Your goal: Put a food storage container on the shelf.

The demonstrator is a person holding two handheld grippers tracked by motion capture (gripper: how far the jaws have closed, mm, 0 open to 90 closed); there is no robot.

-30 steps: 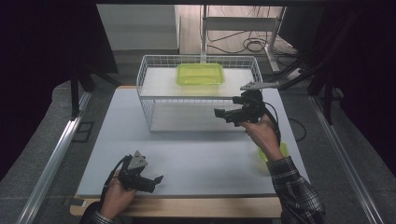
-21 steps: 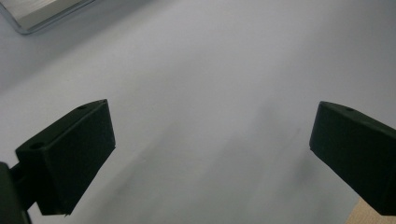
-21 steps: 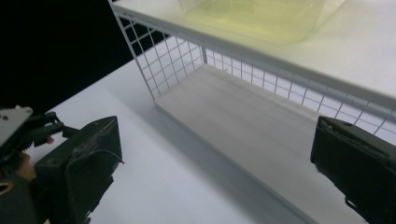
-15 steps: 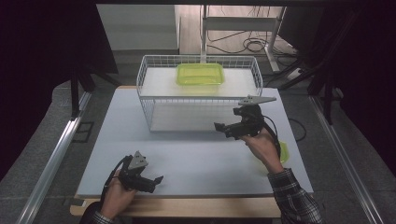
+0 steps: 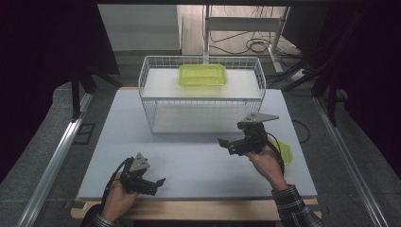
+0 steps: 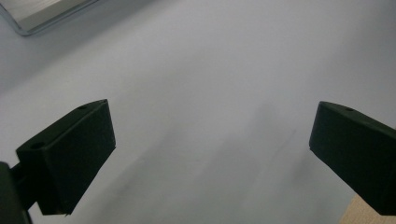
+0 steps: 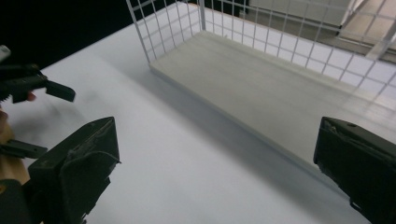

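while both grippers gape empty | right gripper point(image 5: 226, 144) raised near basket point(image 5: 156, 94) | left gripper point(image 5: 158, 184) low on table point(image 5: 189, 161)

A person's left hand point(image 5: 116, 201) holds the left gripper point(image 5: 158, 183) low at the near left, jaws spread wide and empty. The right hand point(image 5: 265, 163) holds the right gripper point(image 5: 224, 143) raised at the right, jaws apparently wide apart, pointing left.
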